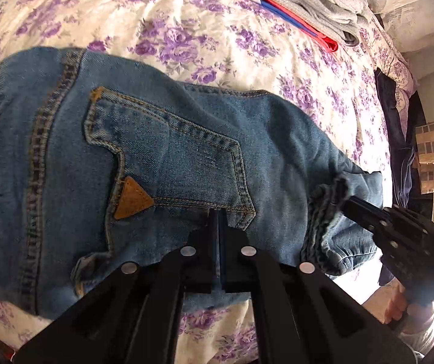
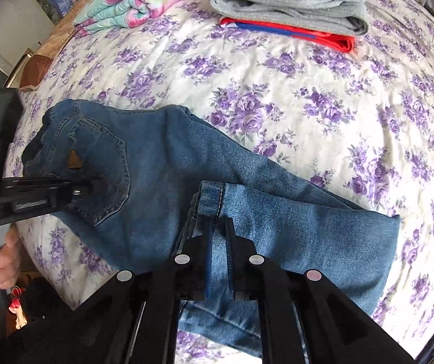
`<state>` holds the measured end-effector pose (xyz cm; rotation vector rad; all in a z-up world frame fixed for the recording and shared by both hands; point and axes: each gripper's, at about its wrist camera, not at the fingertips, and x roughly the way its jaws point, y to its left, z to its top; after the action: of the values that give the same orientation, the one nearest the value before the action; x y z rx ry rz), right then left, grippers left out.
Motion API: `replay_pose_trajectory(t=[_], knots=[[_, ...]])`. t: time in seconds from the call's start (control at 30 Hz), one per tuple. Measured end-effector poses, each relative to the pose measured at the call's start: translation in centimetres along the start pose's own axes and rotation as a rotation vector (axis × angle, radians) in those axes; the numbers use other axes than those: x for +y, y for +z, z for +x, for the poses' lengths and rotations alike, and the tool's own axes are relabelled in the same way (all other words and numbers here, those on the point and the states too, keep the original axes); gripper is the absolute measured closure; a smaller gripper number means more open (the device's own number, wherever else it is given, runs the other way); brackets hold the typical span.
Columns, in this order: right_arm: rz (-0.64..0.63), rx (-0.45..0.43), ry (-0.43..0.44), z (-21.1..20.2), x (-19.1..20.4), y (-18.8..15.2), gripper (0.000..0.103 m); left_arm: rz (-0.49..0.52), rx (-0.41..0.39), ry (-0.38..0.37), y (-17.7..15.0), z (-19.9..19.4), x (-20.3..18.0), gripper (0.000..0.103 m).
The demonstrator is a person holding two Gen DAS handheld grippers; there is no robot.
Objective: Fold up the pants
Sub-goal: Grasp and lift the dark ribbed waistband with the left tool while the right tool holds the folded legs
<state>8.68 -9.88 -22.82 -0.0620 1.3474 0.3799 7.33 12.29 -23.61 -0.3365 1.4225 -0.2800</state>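
Left gripper (image 1: pixel 218 212) jaws closed on jeans (image 1: pixel 162 151), right gripper (image 2: pixel 217 221) jaws clamping hem (image 2: pixel 212 195)

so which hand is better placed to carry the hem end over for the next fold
Right. The right tongs are shut on the folded-back hem of the jeans, while the left tongs are shut, pressing by the back pocket.

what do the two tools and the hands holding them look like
Both the left tool and the right tool are matte black plastic, with slotted linkage arms pinned by round silver rivets and narrow flat fingers. The left hand grips a grey handle; no sleeves or cables show.
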Motion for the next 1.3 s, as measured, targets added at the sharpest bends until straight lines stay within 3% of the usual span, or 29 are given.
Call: replay_pose_trajectory(t=[0.07, 0.13, 0.17, 0.2, 0.27, 0.37, 0.47, 0.6, 0.67, 0.77, 0.9, 0.97, 1.1, 1.3], knots=[[0.006, 0.006, -0.008, 1.6, -0.3, 0.3, 0.094, 0.017, -0.058, -0.018, -0.8, -2.9, -0.3, 0.097], [0.013, 0.004, -0.007, 1.6, -0.4, 0.5, 0.094, -0.01, -0.109, -0.053, -2.0, -6.2, 0.3, 0.067], [0.011, 0.009, -0.007, 1.6, -0.4, 0.6, 0.094, -0.04, -0.143, -0.067, -2.7, -7.8, 1.1, 0.039], [0.011, 0.013, -0.004, 1.6, -0.5, 0.7, 0.094, -0.078, -0.189, -0.077, -3.6, -9.4, 2.1, 0.029], [0.018, 0.02, 0.008, 1.5, -0.6, 0.7, 0.094, -0.158, -0.233, -0.095, -5.1, -11.4, 4.5, 0.028], [0.049, 0.023, 0.031, 0.9, -0.7, 1.0, 0.093, -0.316, -0.233, -0.119, -6.6, -11.7, 8.8, 0.028], [0.071, 0.004, 0.072, -0.6, -0.6, 0.8, 0.091, -0.436, -0.202, -0.153, -7.0, -9.9, 11.9, 0.028], [0.072, -0.037, 0.09, -3.2, -0.4, 0.0, 0.087, -0.51, -0.174, -0.25, -5.9, -6.7, 13.1, 0.028], [0.074, -0.046, 0.094, -4.2, -0.7, -0.6, 0.083, -0.523, -0.161, -0.267, -5.1, -5.3, 13.2, 0.025], [0.098, -0.04, 0.095, -4.9, -1.4, -1.6, 0.081, -0.495, -0.136, -0.252, -3.7, -3.8, 12.6, 0.008], [0.15, -0.011, 0.109, -4.7, -2.1, -3.2, 0.081, -0.384, -0.08, -0.135, -3.2, -3.5, 10.3, 0.009], [0.171, -0.008, 0.111, -4.9, -2.4, -4.0, 0.08, -0.349, -0.034, -0.143, -4.2, -3.5, 9.7, 0.009], [0.192, -0.015, 0.12, -5.3, -2.7, -5.1, 0.08, -0.372, -0.034, -0.123, -5.8, -3.3, 10.4, 0.009], [0.167, -0.004, 0.129, -5.4, -1.7, -4.8, 0.08, -0.473, -0.124, -0.189, -3.2, -2.7, 12.9, 0.011]])
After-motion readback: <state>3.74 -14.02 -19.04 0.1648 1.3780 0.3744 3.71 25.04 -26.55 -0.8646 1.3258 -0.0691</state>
